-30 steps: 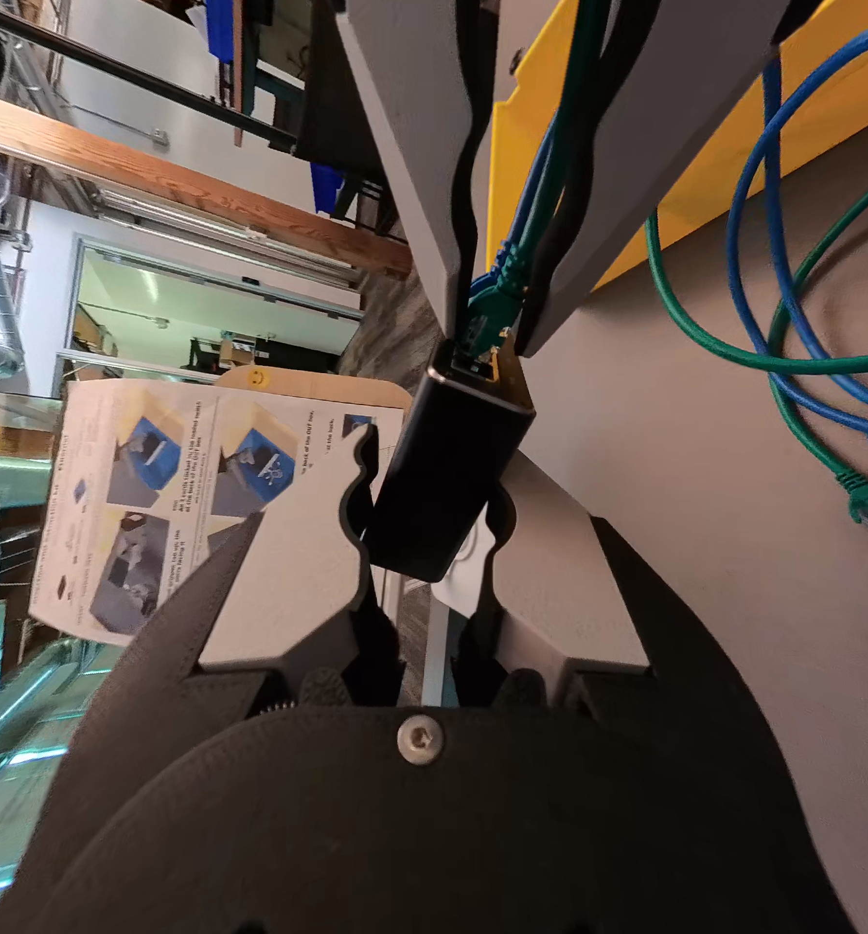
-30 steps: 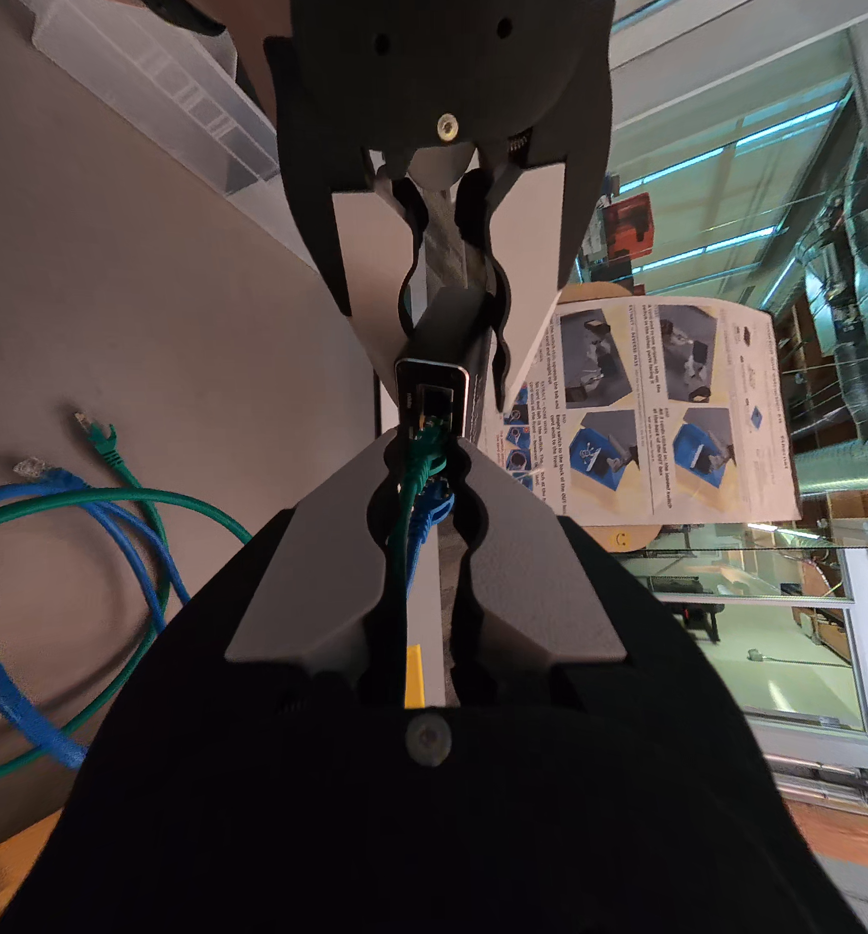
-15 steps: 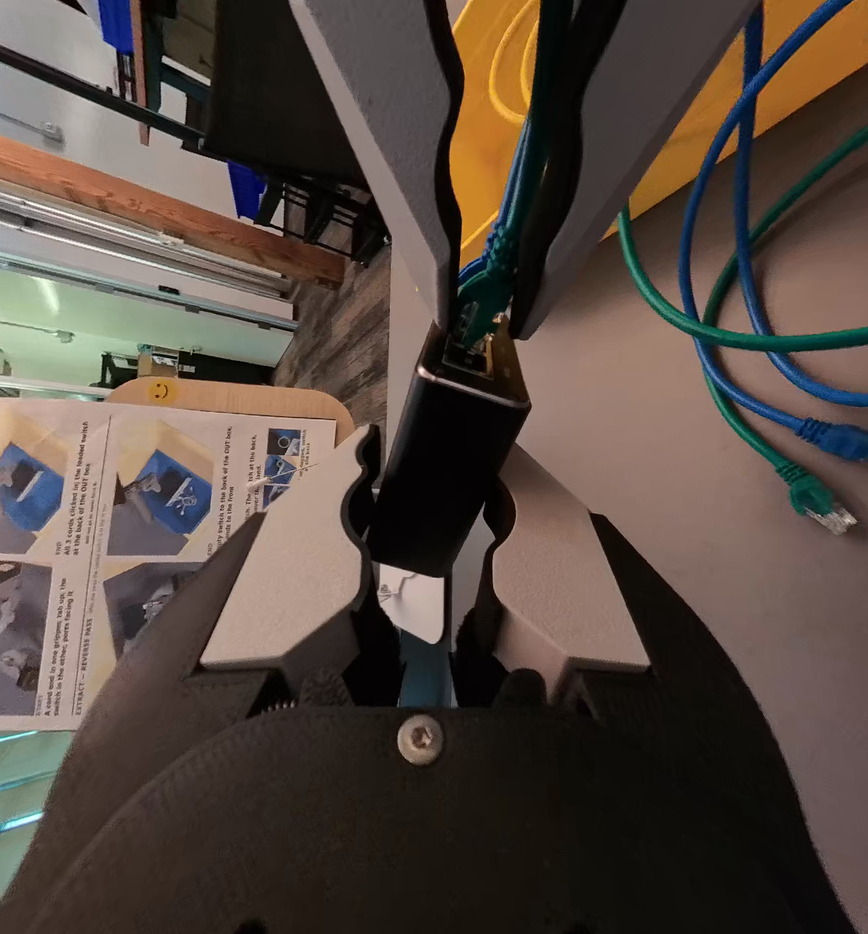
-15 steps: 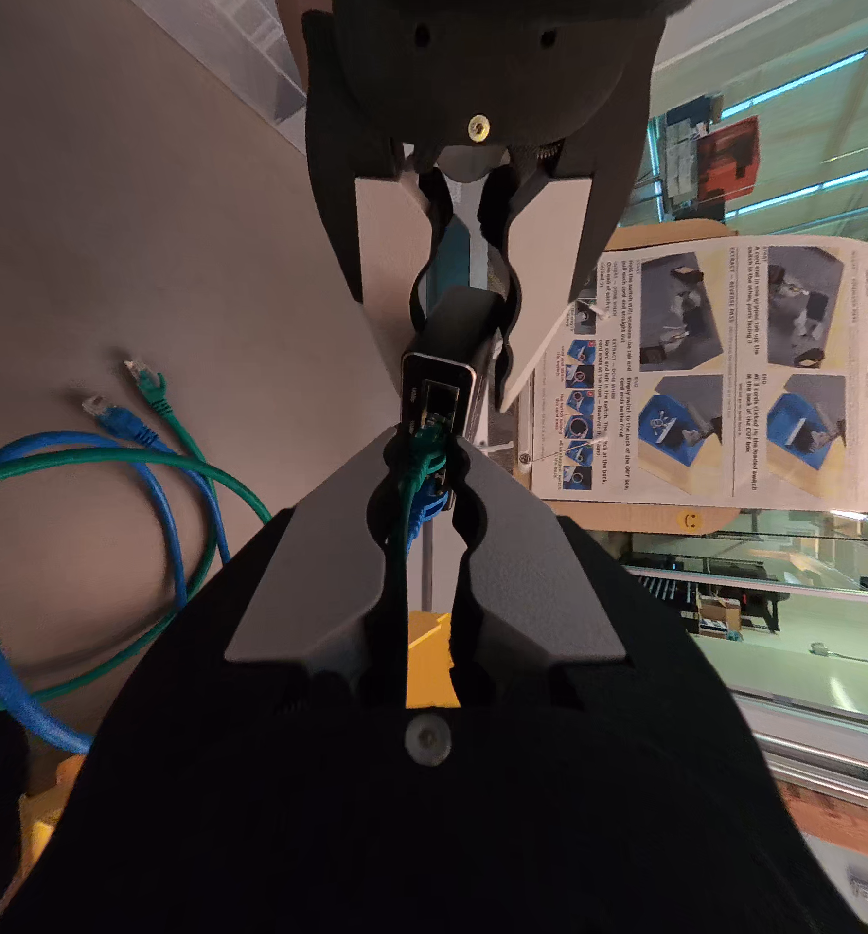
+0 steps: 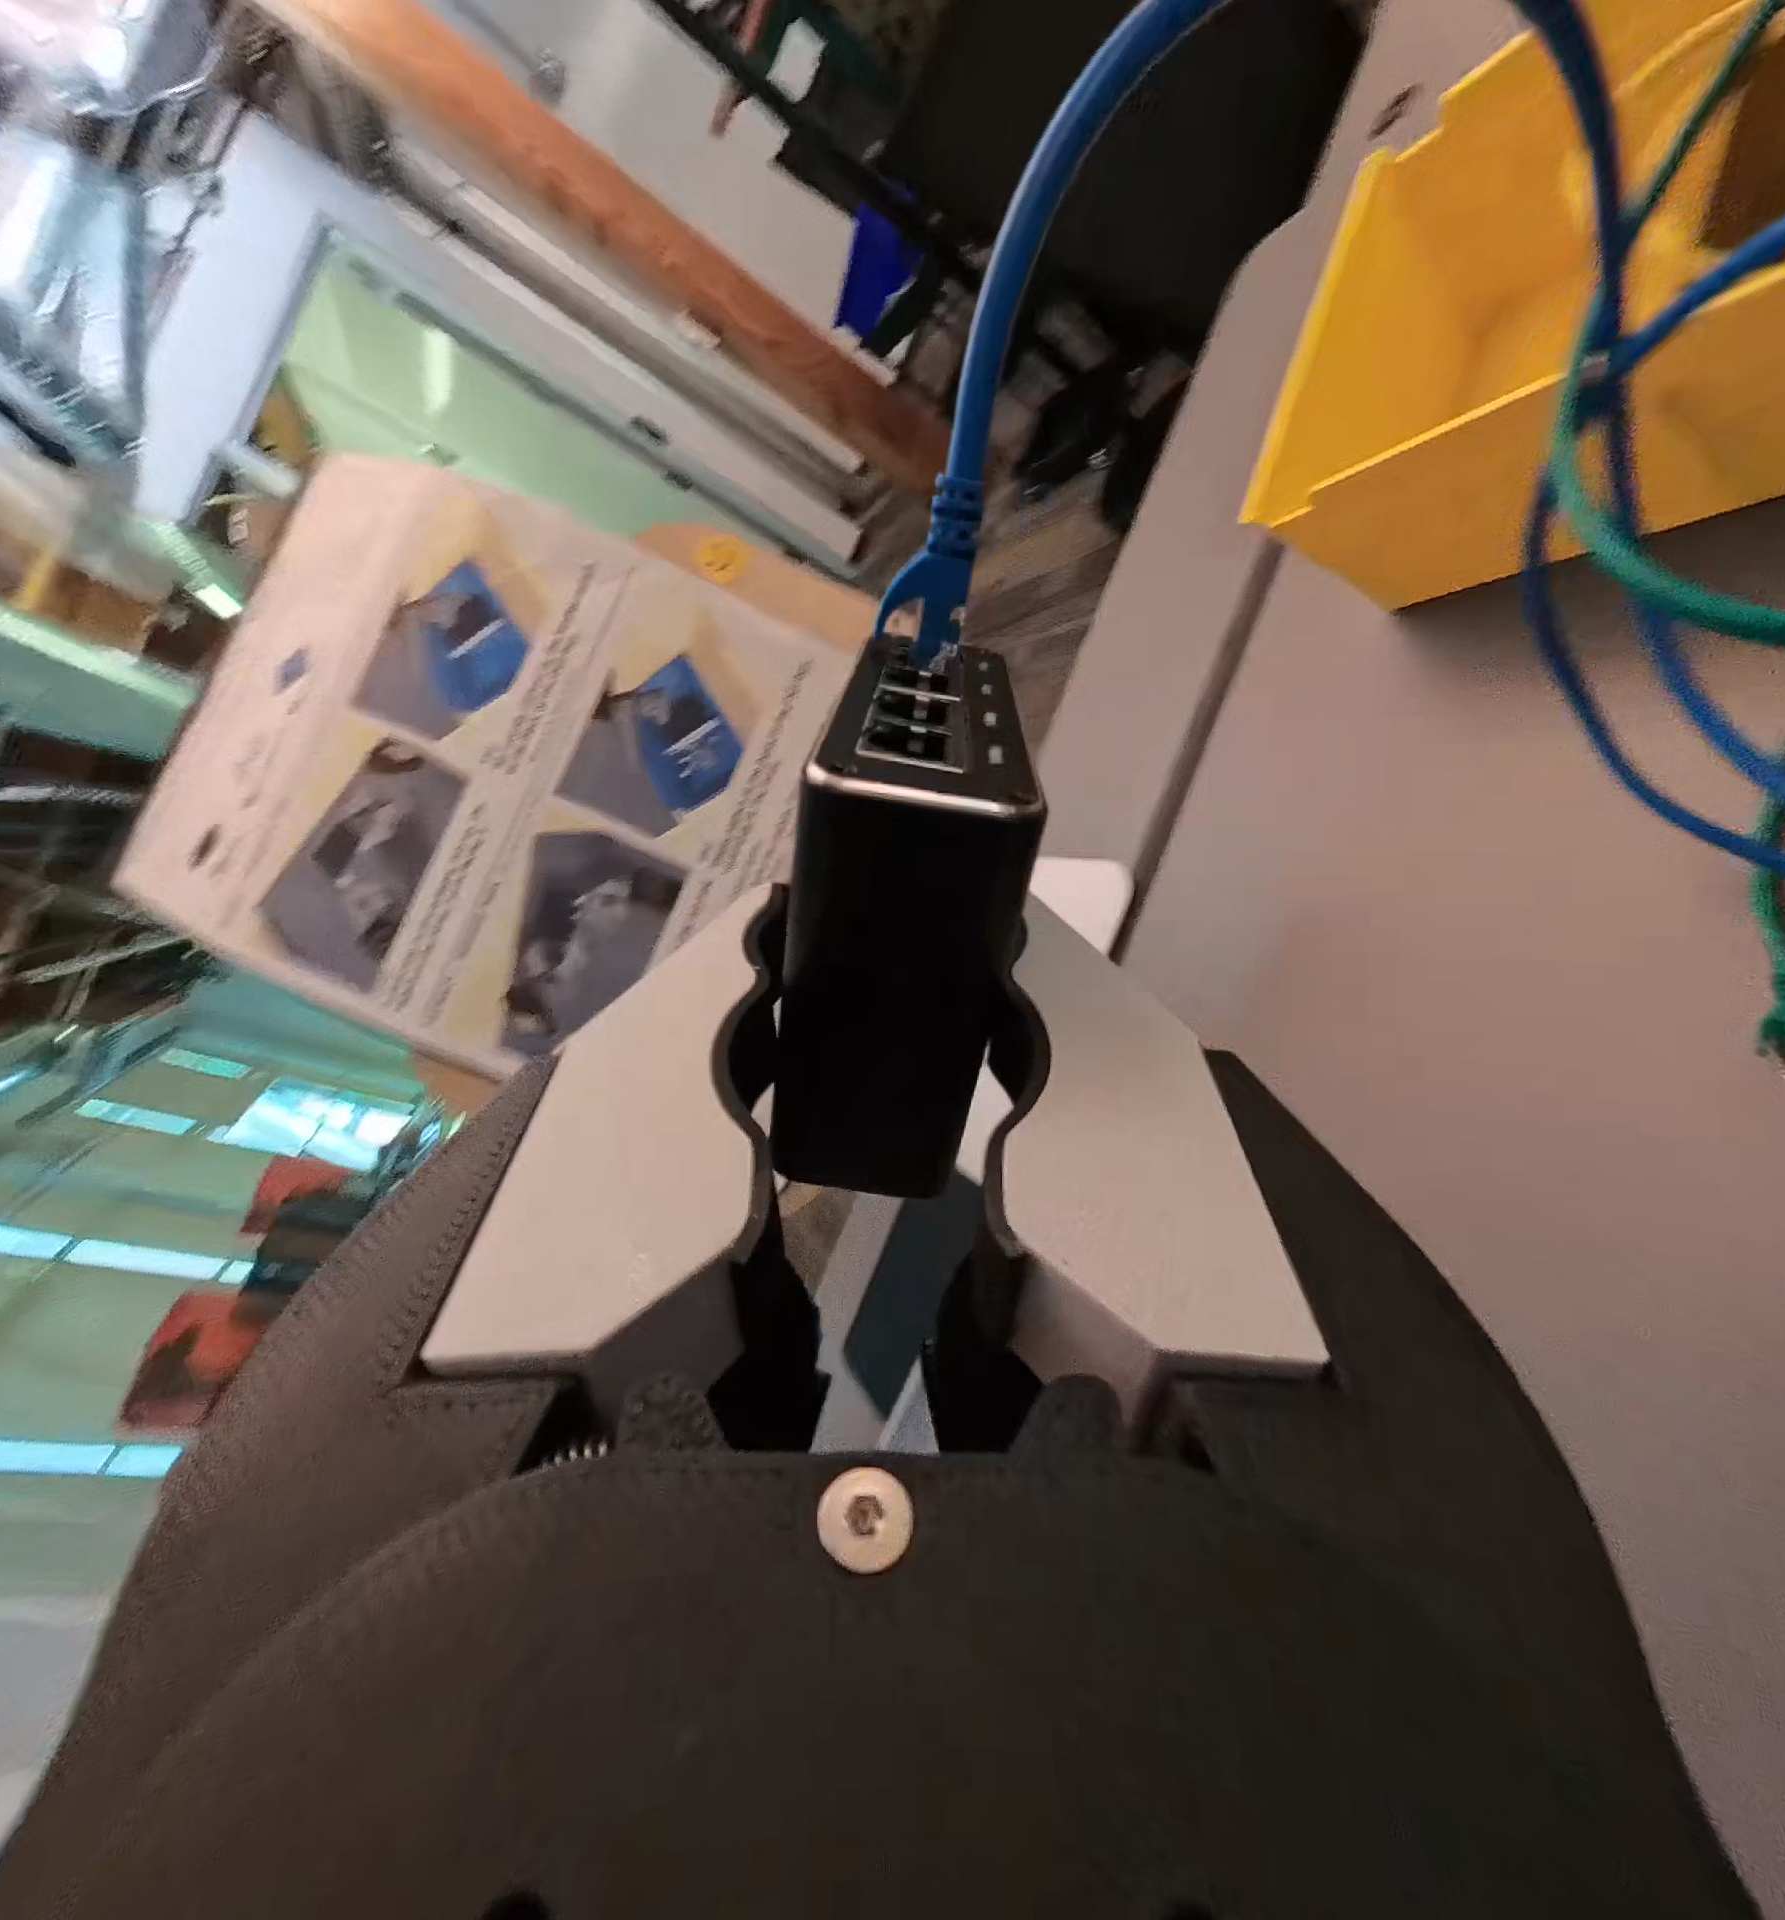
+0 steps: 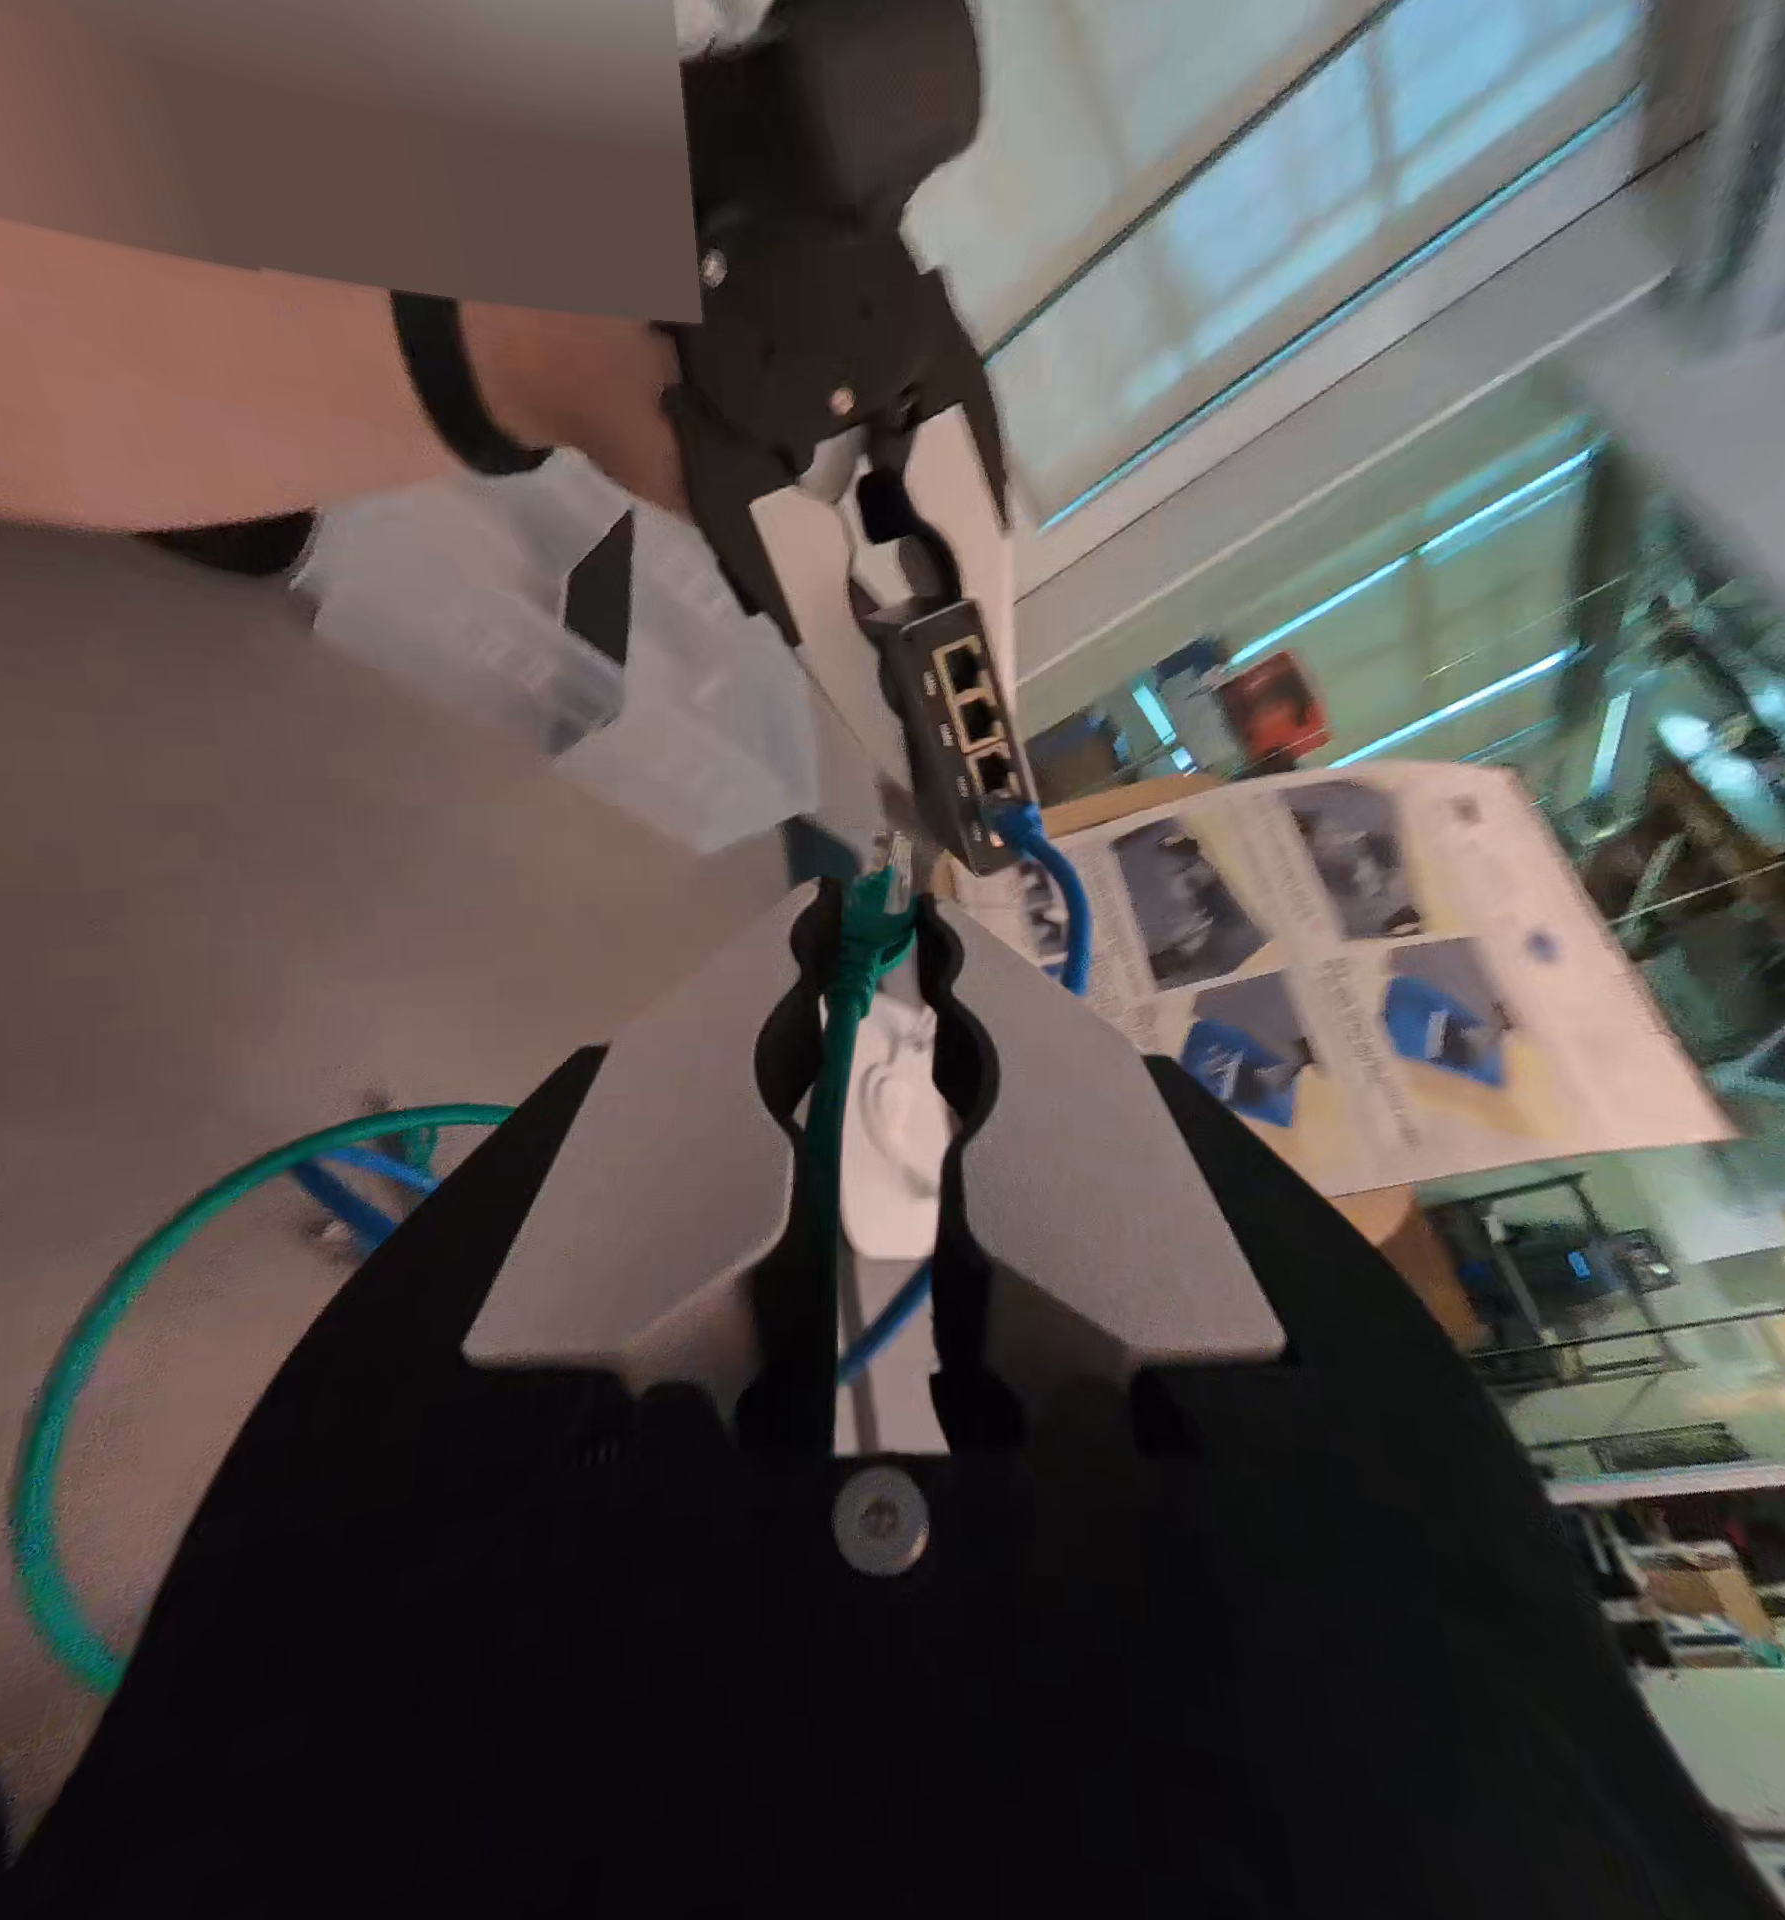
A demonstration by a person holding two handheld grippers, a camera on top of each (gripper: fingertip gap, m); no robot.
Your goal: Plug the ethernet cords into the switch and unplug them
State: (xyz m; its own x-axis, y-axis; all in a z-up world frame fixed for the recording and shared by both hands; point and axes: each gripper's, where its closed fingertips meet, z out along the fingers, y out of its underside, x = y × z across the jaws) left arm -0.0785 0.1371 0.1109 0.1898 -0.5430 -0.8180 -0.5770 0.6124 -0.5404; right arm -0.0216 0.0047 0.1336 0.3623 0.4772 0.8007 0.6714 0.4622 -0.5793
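Observation:
My left gripper (image 5: 893, 935) is shut on a black switch (image 5: 903, 935) and holds it in the air, ports facing away. A blue cord (image 5: 981, 343) is plugged into the switch's far port; the nearer ports are empty. In the right wrist view the switch (image 6: 955, 727) shows three empty ports and the blue plug (image 6: 1018, 826) in the bottom one. My right gripper (image 6: 872, 914) is shut on a green cord's plug (image 6: 872, 920), held free just left of and below the switch. Its clear tip pokes out past the fingers.
A yellow bin (image 5: 1553, 343) stands on the grey table (image 5: 1439, 1195) at the far right. Loose blue and green cords (image 5: 1698, 644) trail over the table. A clear plastic tray (image 6: 566, 644) lies behind. An illustrated instruction sheet (image 5: 472, 748) stands beyond the table's edge. A person's arm (image 6: 192, 384) holds the left gripper. There is about 15 cm between the tips of the two grippers.
The green plug was in the switch with my right gripper pressed up to it. Now the right gripper has pulled back with the green plug out. The blue cord stays plugged in.

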